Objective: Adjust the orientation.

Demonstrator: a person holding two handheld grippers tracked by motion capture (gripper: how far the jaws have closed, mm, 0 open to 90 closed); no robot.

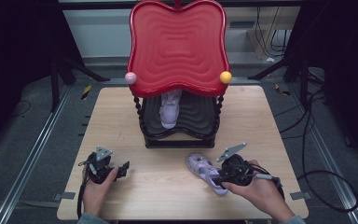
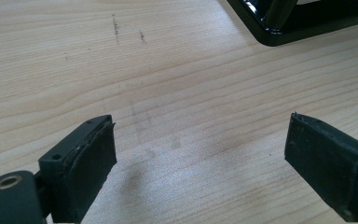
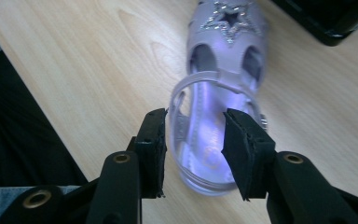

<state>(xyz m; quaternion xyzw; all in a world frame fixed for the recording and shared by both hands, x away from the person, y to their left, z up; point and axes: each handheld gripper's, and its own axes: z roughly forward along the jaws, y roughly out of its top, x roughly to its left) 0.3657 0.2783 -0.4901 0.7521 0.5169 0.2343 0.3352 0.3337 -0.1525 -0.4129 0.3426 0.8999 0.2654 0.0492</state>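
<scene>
Sandal (image 3: 214, 121) is lying near the desk's (image 1: 168, 196) front edge, its heel between the right gripper's (image 3: 193, 149) parted jaws; left gripper (image 2: 200, 163) is hovering wide apart.

The worktop (image 1: 121, 116) was pale wood with visible grain. A lilac sandal (image 1: 206, 172) bore a silver glitter star, and another lilac sandal (image 1: 169, 110) sat on the stand's black lower tier (image 1: 200, 116). The rippled upper tray (image 1: 177, 46) was red, with one pink ball (image 1: 130, 77) and one yellow ball (image 1: 225, 77).

Two lilac sandals: one (image 1: 170, 110) on the rack's lower shelf at twelve o'clock, one (image 1: 206, 172) at four o'clock. One two-tier rack (image 1: 177, 46). Two knobs: pink (image 1: 130, 77), yellow (image 1: 225, 77).
</scene>
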